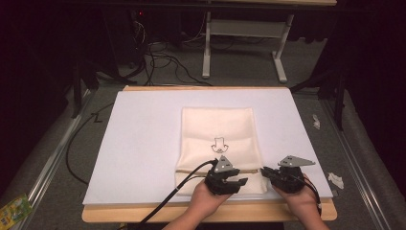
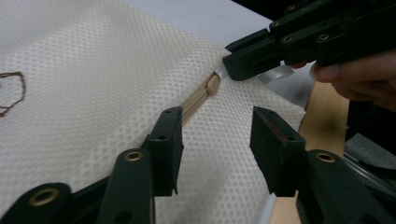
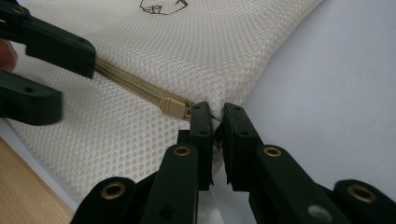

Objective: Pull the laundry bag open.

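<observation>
Pinching mesh bag's (image 3: 140, 56) edge, right tongs (image 3: 216, 122); left tongs (image 2: 215, 135) spread

White sheet (image 1: 143, 143) on wooden table (image 1: 158, 214); cables on floor (image 1: 158, 60).

The left gripper (image 2: 215, 140) hangs just above a cream mesh bag (image 2: 93, 79), its two black jaws spread wide apart over the cloth near the bag's edge. A tan zipper (image 2: 198, 95) runs between them toward a round slider (image 2: 213, 84). The right gripper (image 2: 238, 58) has its tip at that slider, a hand (image 2: 355, 77) behind it. White sheet (image 2: 196, 18) and wooden desk edge (image 2: 327, 116) lie beyond.
</observation>
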The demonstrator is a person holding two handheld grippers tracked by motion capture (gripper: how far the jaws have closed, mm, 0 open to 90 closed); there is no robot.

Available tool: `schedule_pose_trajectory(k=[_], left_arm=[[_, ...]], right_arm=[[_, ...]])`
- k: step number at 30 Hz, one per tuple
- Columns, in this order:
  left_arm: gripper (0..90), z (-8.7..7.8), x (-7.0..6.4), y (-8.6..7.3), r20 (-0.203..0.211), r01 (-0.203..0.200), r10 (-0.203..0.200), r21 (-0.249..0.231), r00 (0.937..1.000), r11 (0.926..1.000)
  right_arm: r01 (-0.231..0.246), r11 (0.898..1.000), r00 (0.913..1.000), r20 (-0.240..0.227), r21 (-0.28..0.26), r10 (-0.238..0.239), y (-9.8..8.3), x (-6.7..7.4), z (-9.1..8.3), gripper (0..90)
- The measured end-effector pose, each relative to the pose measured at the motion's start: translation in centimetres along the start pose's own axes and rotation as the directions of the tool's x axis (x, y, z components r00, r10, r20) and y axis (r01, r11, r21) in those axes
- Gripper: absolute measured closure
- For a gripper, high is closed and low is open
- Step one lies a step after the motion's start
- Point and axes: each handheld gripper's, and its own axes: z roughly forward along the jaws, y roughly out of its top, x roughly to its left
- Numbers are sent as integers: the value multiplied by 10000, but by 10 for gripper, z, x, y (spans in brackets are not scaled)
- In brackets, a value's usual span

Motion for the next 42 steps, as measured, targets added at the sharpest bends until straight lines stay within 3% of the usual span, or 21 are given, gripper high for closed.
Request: schedule_pose_trajectory(k=[9, 25, 32, 35, 38, 42], left_arm=[[626, 22, -7, 3, -458, 380, -371, 179, 9983, 9991], [743, 34, -10, 9, -320, 598, -604, -175, 9977, 9981], [791, 34, -14, 12, -293, 434, -442, -275, 9986, 9987], [806, 35, -14, 11, -402, 434, -444, -242, 9982, 9988], [825, 38, -13, 10, -534, 160, -167, -132, 9984, 9998], [858, 38, -14, 10, -614, 193, -203, -163, 9979, 9997]], right_arm=[[109, 9997, 9999, -75, -228, -110, 2, 4, -5, 847], [204, 9991, 9997, -102, -372, -208, 4, 6, -8, 849], [172, 9992, 9997, -147, -368, -178, 5, 7, -8, 849], [207, 9990, 9996, -161, -384, -213, 5, 8, -8, 849], [225, 9992, 9997, -122, -330, -230, 5, 8, -8, 849], [257, 9991, 9996, -127, -345, -262, 5, 8, -7, 849]])
